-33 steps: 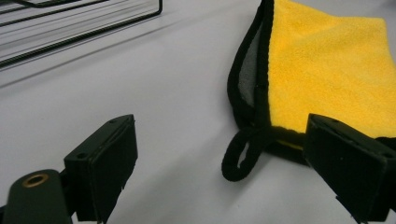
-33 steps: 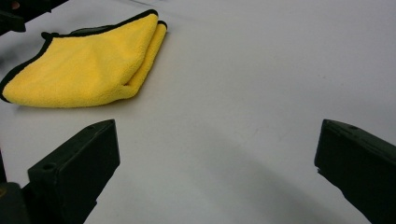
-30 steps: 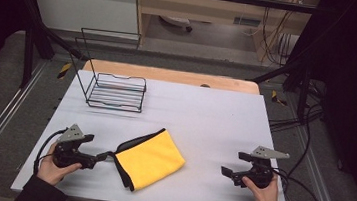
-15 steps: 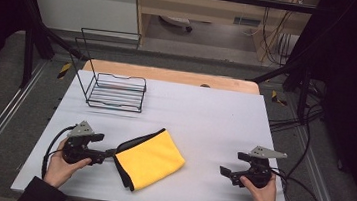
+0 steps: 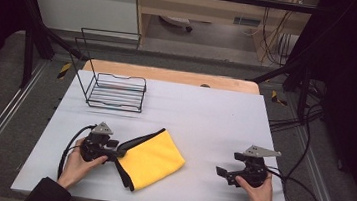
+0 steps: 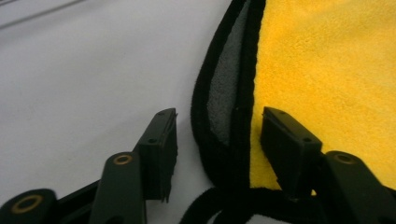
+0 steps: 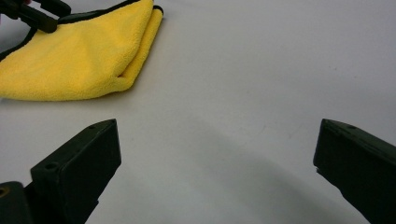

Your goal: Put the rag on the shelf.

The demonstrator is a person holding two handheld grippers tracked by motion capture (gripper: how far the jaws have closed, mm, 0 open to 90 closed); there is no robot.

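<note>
Our left tool [image 6: 217, 140] has just been closing, its jaws straddling the yellow cloth's [image 5: 153, 158] black hem without pinching. Our right tool [image 7: 217, 158] rests spread on the bench [image 5: 205, 113].

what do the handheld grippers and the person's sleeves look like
Both the left gripper and right gripper are black, with flat rectangular jaw pads on arms with brass-coloured rivets. Each carries a grey three-cornered plate on top and trails a black cable. The sleeves are dark.
</note>
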